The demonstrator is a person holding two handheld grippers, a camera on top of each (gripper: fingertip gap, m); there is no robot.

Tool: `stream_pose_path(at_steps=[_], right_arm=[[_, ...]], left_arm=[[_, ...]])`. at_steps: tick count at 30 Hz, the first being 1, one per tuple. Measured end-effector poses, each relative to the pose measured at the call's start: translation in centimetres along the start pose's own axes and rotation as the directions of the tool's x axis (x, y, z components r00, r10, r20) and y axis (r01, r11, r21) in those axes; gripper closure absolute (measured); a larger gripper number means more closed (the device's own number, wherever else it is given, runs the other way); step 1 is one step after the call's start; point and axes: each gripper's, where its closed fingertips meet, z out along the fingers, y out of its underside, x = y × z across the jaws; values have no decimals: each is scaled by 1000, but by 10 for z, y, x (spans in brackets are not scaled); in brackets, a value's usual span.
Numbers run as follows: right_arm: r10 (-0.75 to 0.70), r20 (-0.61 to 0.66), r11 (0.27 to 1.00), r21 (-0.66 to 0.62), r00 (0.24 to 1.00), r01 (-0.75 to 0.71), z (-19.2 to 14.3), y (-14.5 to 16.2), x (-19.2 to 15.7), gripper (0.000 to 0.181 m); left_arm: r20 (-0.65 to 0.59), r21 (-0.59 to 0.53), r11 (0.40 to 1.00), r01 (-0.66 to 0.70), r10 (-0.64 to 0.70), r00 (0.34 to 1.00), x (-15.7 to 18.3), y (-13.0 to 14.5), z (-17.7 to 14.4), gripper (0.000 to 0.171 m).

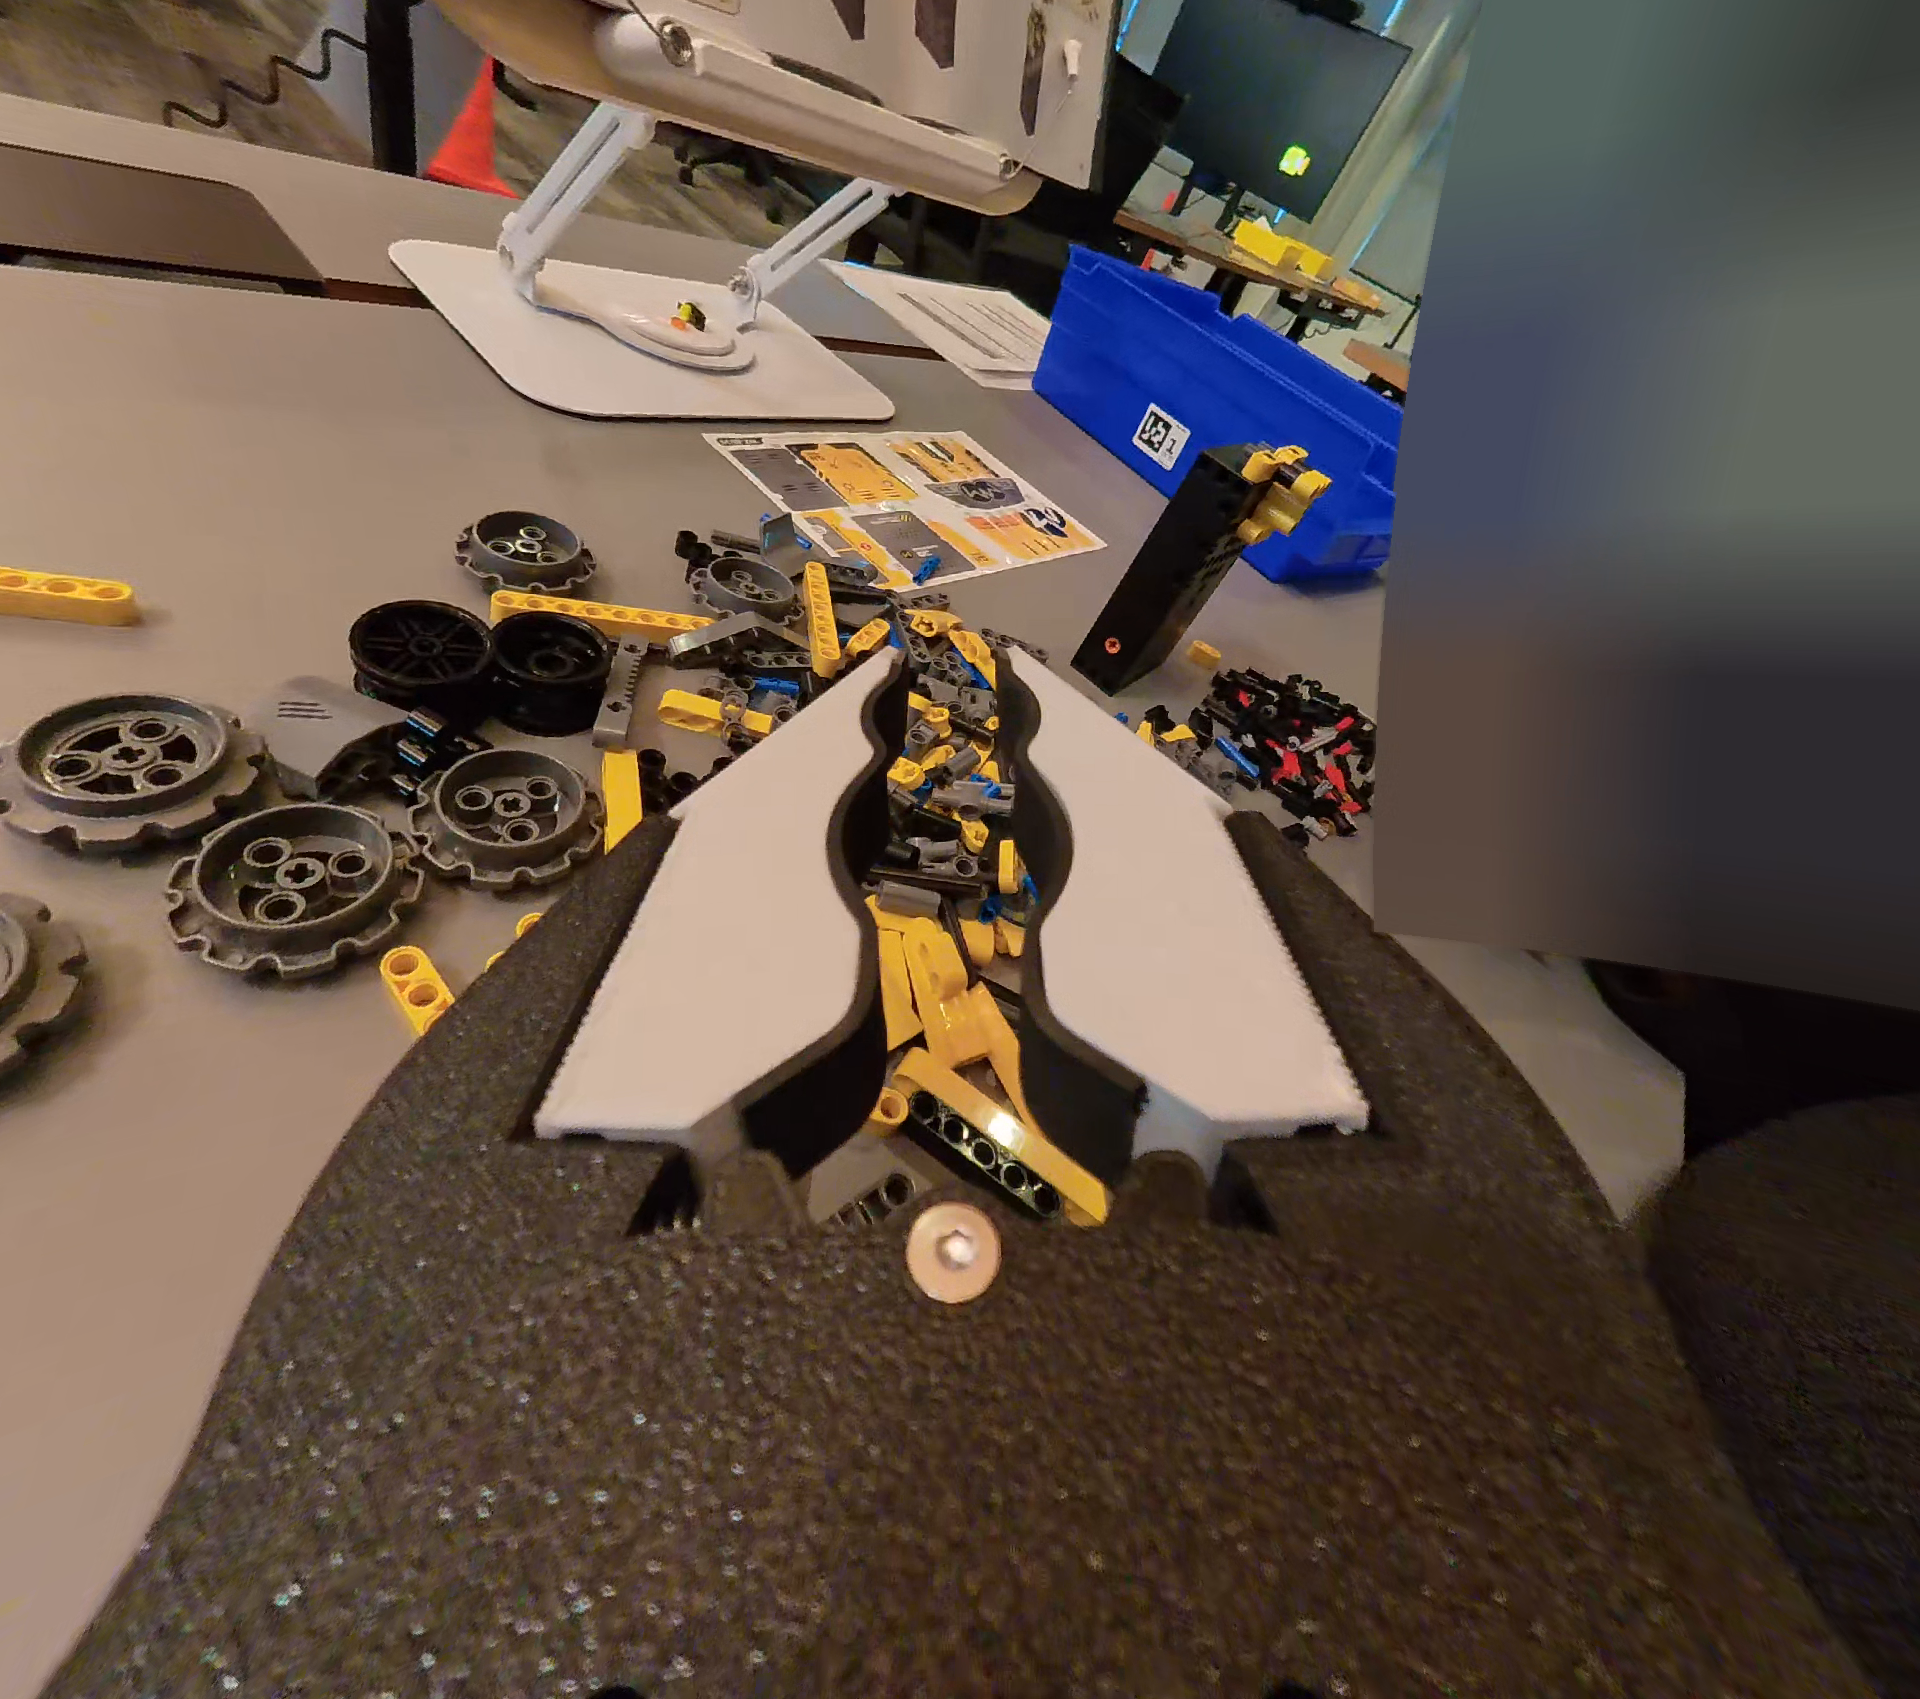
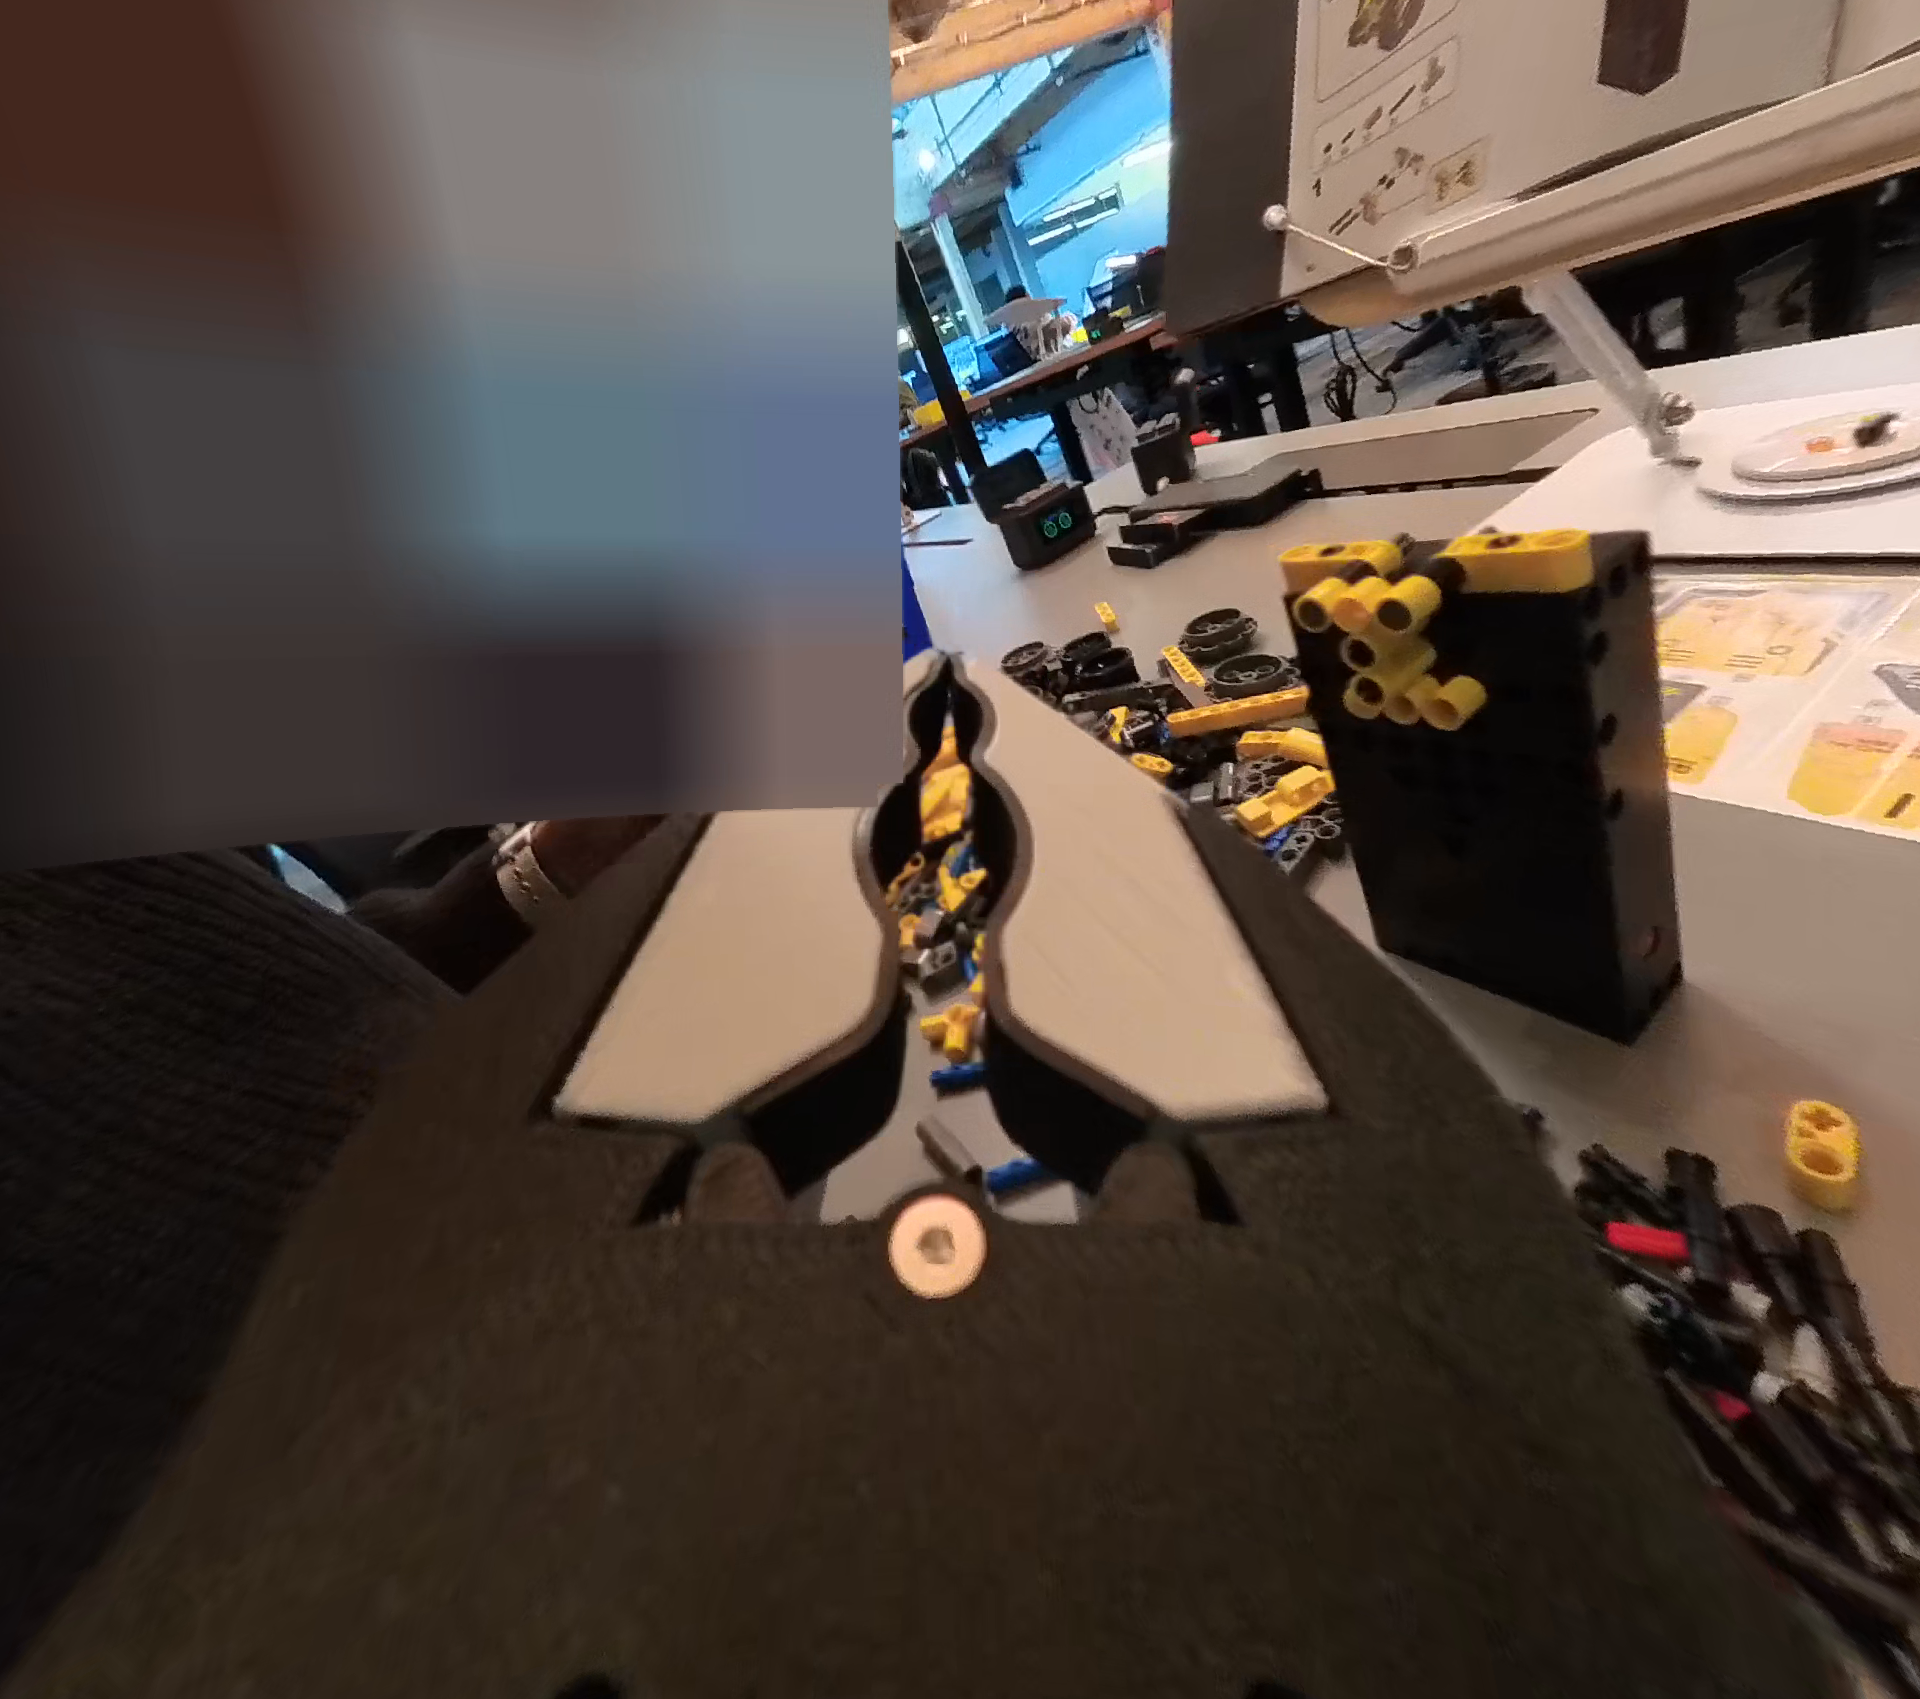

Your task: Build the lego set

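My left gripper (image 1: 951, 662) hovers low over a heap of yellow, black, grey and blue building pieces (image 1: 821, 641). Its jaws stand a little apart and hold nothing. My right gripper (image 2: 943, 678) points over the same heap (image 2: 1226, 735); its tips nearly touch, with nothing between them. A tall black block with yellow connectors on top (image 2: 1486, 766) stands upright on the table just right of the right gripper. It also shows in the left wrist view (image 1: 1174, 569), ahead and to the right.
Grey toothed wheels (image 1: 125, 766) and black tyres (image 1: 416, 641) lie at left. Black and red pins (image 1: 1288, 745) are heaped at right, also (image 2: 1766, 1337), near a loose yellow piece (image 2: 1820, 1150). A sticker sheet (image 1: 904, 506), blue bin (image 1: 1216, 402) and booklet stand (image 1: 623, 340) lie behind. A person's sleeve (image 2: 156, 1026) is at left. About 20 centimetres separates my left fingertips from my right.
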Motion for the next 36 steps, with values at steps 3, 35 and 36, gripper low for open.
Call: stream_pose_path(at_steps=[3,35,36], right_arm=[[-51,-23,998,-22,998,50,2,3,1,181],[-40,-5,999,-4,999,40,0,3,-4,181],[-37,-3,999,-2,999,37,0,2,-4,181]], left_arm=[[-6,-4,1000,-8,8,1000,1,1,1,156],[15,1,999,-36,35,999,-4,-2,0,156],[15,1,999,-33,33,999,-4,-2,0,156]])
